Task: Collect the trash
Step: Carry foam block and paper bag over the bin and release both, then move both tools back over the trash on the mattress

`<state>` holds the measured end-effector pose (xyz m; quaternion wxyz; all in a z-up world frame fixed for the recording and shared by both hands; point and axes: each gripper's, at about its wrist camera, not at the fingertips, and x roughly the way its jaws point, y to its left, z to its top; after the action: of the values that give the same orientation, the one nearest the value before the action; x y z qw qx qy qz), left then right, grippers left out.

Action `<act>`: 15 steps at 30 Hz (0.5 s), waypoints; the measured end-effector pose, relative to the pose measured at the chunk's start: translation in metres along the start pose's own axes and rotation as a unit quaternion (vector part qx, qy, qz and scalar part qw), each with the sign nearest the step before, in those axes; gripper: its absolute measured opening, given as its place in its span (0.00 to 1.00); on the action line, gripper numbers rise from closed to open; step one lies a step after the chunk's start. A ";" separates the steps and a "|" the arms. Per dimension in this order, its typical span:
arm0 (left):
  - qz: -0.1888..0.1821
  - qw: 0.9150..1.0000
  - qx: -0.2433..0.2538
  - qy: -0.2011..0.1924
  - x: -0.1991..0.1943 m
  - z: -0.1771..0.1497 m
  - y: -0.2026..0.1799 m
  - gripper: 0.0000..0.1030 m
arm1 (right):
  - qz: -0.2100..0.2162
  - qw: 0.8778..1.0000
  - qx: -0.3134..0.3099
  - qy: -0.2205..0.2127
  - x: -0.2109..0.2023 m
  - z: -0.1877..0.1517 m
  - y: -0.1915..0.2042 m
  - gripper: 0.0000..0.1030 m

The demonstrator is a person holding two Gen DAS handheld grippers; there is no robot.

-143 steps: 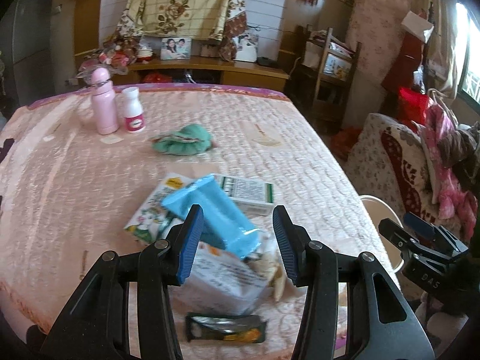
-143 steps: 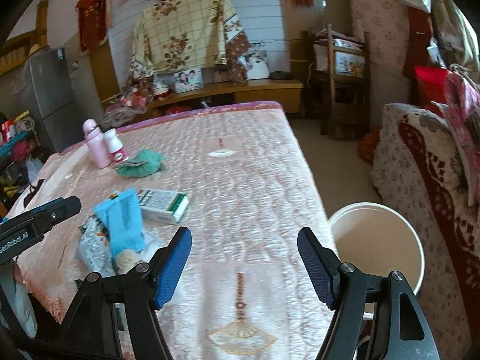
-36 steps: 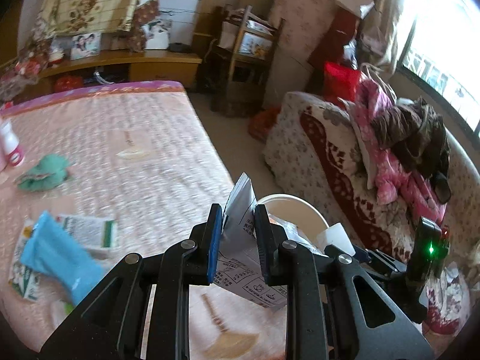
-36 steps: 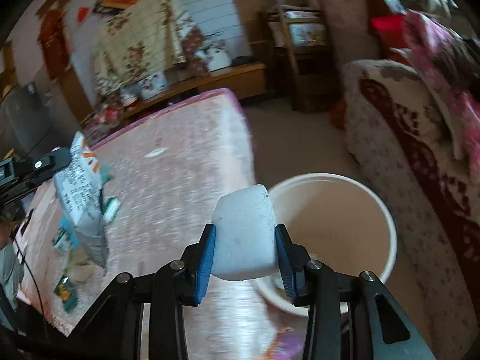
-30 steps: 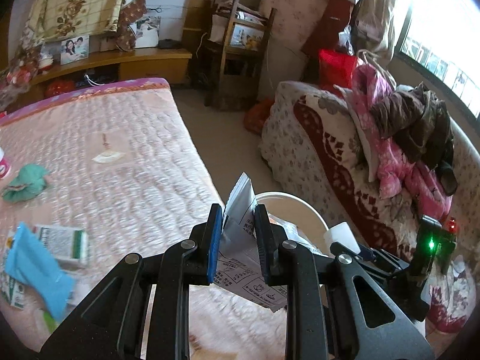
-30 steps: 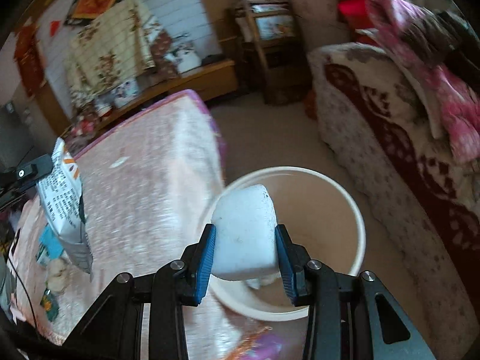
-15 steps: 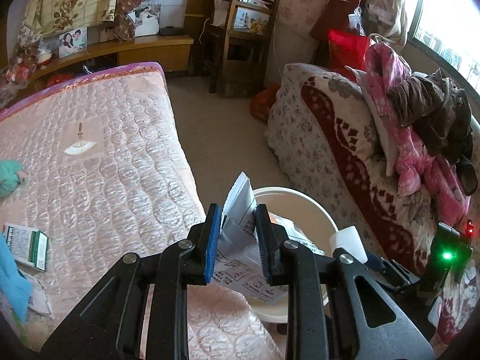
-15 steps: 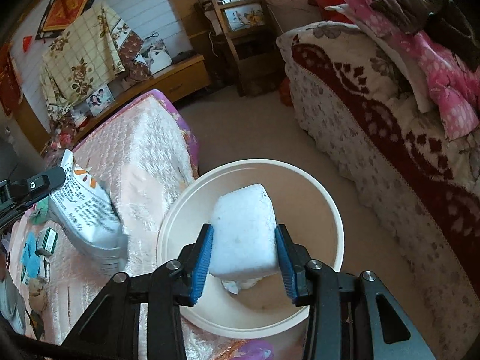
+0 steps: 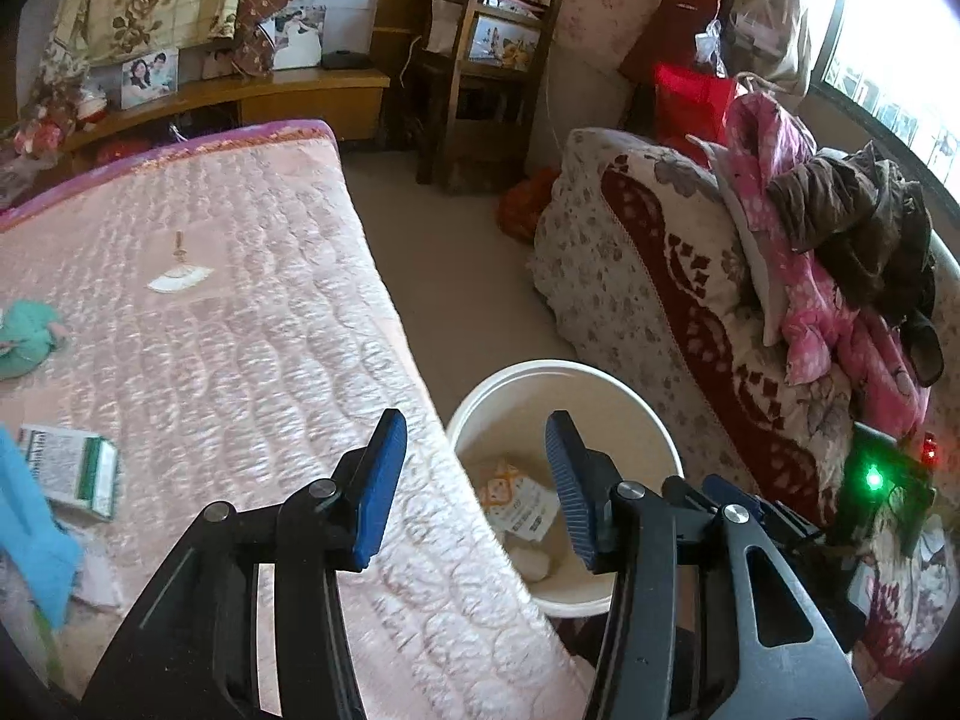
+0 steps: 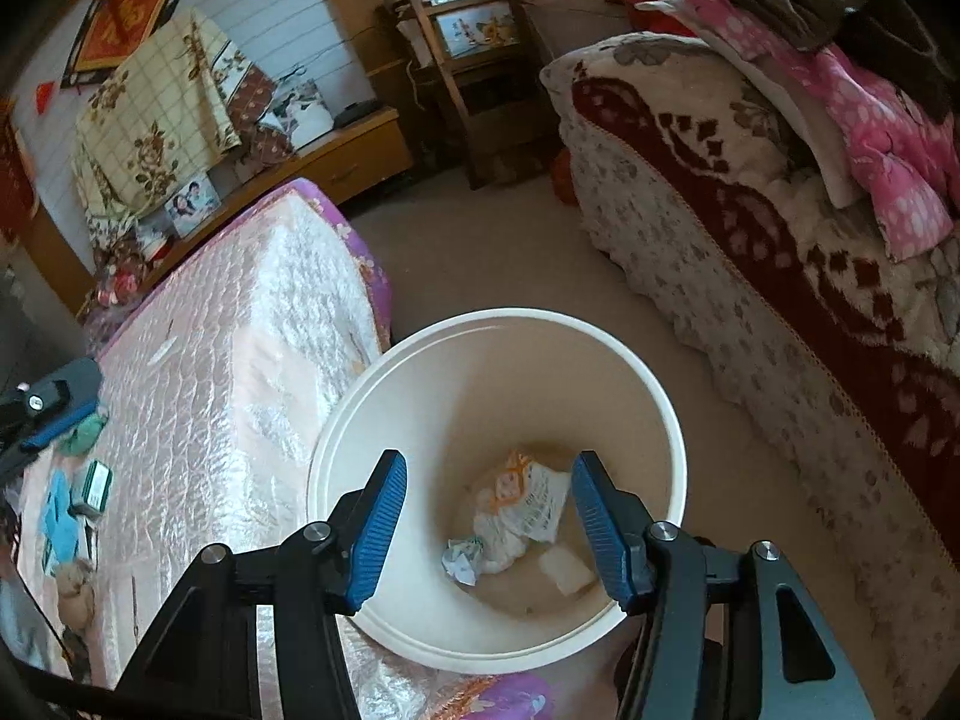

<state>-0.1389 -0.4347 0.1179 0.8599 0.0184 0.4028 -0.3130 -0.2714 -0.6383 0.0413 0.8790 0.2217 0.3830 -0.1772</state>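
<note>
A cream plastic bucket [image 10: 675, 432] [image 9: 465, 414] stands on the floor beside the pink bed. Inside lie the printed white-and-orange snack bag [image 10: 522, 501] [image 9: 519, 501], a white block [image 10: 567, 570] and a crumpled wrapper [image 10: 462, 558]. My right gripper [image 10: 487, 531] hovers over the bucket, jaws opening, nothing between them. My left gripper [image 9: 474, 489] hangs over the bed's edge and the bucket rim, jaws opening and empty. More trash stays on the bed: a blue packet [image 9: 30, 534] [image 10: 60, 519] and a green-and-white box [image 9: 69, 471] [image 10: 96, 486].
A floral sofa [image 10: 780, 276] [image 9: 672, 300] piled with pink and brown clothes flanks the bucket on the right. A green cloth [image 9: 27, 339] lies on the quilted bed [image 9: 210, 330]. A wooden chair [image 9: 480, 78] and a low shelf stand at the back wall.
Both grippers let go: the snack bag left the left jaws and the white block left the right jaws, and both now lie in the bucket. Both hands sank a little toward the bucket.
</note>
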 end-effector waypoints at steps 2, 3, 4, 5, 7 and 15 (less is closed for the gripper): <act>0.007 1.000 0.006 -0.007 -0.011 -0.003 0.005 0.45 | -0.001 1.000 -0.009 0.001 -0.001 -0.002 0.006 0.54; 0.013 1.000 0.010 -0.010 -0.020 -0.005 0.008 0.45 | -0.003 1.000 -0.014 0.000 -0.002 -0.002 0.009 0.54; 0.016 1.000 0.012 -0.012 -0.025 -0.007 0.011 0.45 | -0.004 1.000 -0.018 -0.001 -0.004 -0.003 0.012 0.54; 0.020 1.000 0.013 -0.015 -0.032 -0.009 0.016 0.45 | -0.004 1.000 -0.024 -0.003 -0.006 -0.003 0.017 0.54; 0.026 0.999 0.012 -0.020 -0.045 -0.012 0.026 0.45 | 0.000 0.999 -0.037 -0.008 -0.012 -0.004 0.029 0.54; 0.074 0.996 0.015 -0.055 -0.095 -0.027 0.074 0.45 | 0.024 0.997 -0.069 -0.020 -0.028 -0.014 0.083 0.60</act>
<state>-0.1618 -0.3176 0.1504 0.9012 0.0440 0.3473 -0.2556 -0.2579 -0.5579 0.0753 0.9039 0.1664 0.3707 -0.1337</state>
